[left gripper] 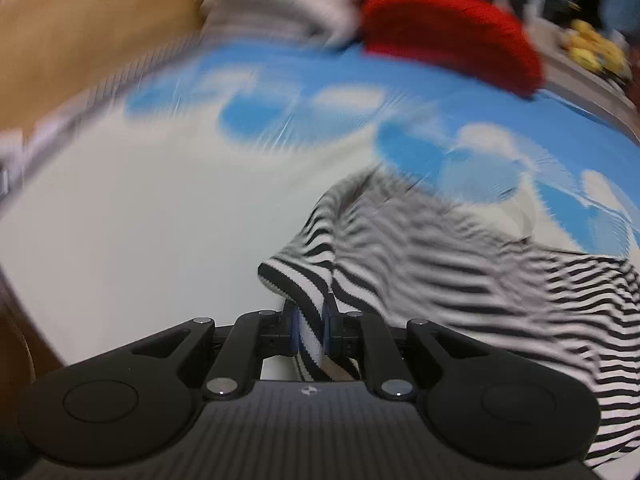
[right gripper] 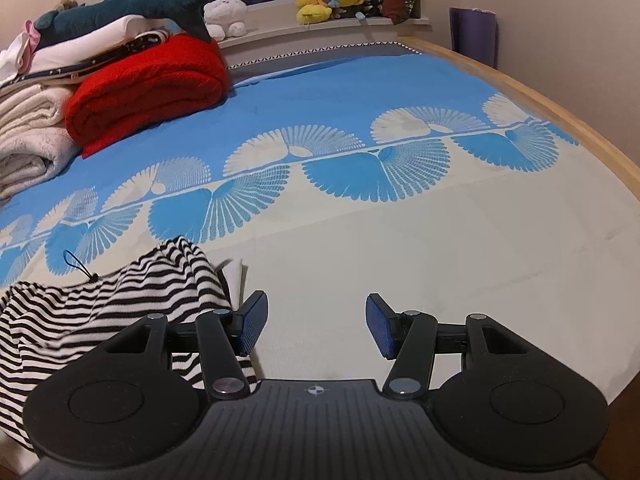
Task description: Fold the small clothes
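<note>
**A:** How far along was the folding at that point?

**B:** Barely begun, by my reading. The striped garment (right gripper: 100,312) lay rumpled on the bed (right gripper: 400,264), bunched into ridges on the pale part of the cover, with no clean fold that I could see. A small black cord loop (right gripper: 78,266) stuck up from its top edge.

**A:** Did either gripper have hold of it?

**B:** The left gripper (left gripper: 310,330) did. Its fingers were clenched on a hemmed edge of the striped cloth, which passed straight between the two pads and trailed away to the right. That view was heavily blurred, so I could not tell which part of the garment the edge belonged to.

**A:** And the other one?

**B:** The right gripper (right gripper: 316,326) was released, its fingers standing wide apart over bare bedcover with nothing between them. The garment sat just beside its left finger (right gripper: 254,322), but I could not tell whether it touched.

**A:** What was left, then?

**B:** Nearly everything, I judged: spreading it flat, then the folds themselves. The red blanket (right gripper: 148,84) and the white blankets (right gripper: 28,136) at the head of the bed were already stacked, but they looked like bedding, not part of the job.
</note>
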`<act>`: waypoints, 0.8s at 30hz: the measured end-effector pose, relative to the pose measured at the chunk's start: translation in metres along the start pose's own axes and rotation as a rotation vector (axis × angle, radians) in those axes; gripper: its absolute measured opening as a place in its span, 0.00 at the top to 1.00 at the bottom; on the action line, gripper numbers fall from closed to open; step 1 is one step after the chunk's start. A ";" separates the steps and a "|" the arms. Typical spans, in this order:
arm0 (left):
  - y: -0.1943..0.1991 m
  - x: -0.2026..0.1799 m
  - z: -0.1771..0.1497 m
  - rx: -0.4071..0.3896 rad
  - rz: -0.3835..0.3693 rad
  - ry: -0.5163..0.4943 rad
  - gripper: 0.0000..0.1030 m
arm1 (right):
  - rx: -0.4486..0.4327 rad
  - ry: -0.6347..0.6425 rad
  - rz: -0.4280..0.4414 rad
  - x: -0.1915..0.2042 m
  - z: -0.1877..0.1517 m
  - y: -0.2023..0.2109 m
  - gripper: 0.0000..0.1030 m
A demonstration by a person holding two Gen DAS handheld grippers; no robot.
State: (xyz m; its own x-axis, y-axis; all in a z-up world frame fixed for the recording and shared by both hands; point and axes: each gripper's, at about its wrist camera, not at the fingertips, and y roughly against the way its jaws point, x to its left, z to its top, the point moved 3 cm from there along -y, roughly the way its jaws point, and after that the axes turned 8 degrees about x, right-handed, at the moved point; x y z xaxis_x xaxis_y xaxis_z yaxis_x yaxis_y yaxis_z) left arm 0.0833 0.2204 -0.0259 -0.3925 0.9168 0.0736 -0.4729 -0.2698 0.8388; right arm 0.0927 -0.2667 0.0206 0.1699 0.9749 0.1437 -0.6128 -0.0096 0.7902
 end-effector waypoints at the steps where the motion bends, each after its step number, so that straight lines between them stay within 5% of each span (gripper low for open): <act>1: 0.015 -0.024 0.005 -0.055 0.007 -0.062 0.89 | -0.003 -0.010 0.005 -0.004 0.001 0.001 0.45; 5: 0.076 -0.135 -0.003 -0.241 -0.090 -0.335 0.91 | -0.026 -0.060 0.018 -0.020 0.007 0.008 0.45; 10: 0.114 -0.270 -0.081 -0.331 -0.284 -0.657 0.92 | -0.049 -0.129 0.012 -0.046 0.011 0.014 0.45; 12: 0.110 -0.311 -0.120 -0.248 -0.425 -0.756 0.93 | -0.056 -0.146 0.007 -0.054 0.009 0.017 0.45; 14: 0.094 -0.338 -0.149 -0.047 -0.561 -0.806 0.89 | -0.061 -0.163 0.003 -0.063 0.008 0.019 0.45; 16: 0.089 -0.345 -0.159 0.040 -0.574 -0.823 0.88 | -0.063 -0.184 0.008 -0.072 0.007 0.021 0.45; 20: 0.106 -0.301 -0.132 0.033 -0.689 -0.742 0.79 | -0.066 -0.220 0.049 -0.081 0.005 0.024 0.45; 22: 0.111 -0.272 -0.111 0.012 -0.679 -0.719 0.79 | -0.071 -0.222 0.091 -0.078 0.006 0.026 0.45; 24: 0.112 -0.243 -0.090 -0.019 -0.643 -0.709 0.79 | -0.077 -0.205 0.152 -0.069 0.008 0.027 0.59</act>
State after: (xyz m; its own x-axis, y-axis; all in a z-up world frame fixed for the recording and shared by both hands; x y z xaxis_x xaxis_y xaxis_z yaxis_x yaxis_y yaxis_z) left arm 0.0544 -0.0589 0.0020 0.5128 0.8544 -0.0833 -0.4469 0.3485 0.8239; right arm 0.0711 -0.3357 0.0369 0.2193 0.8979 0.3816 -0.6991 -0.1281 0.7034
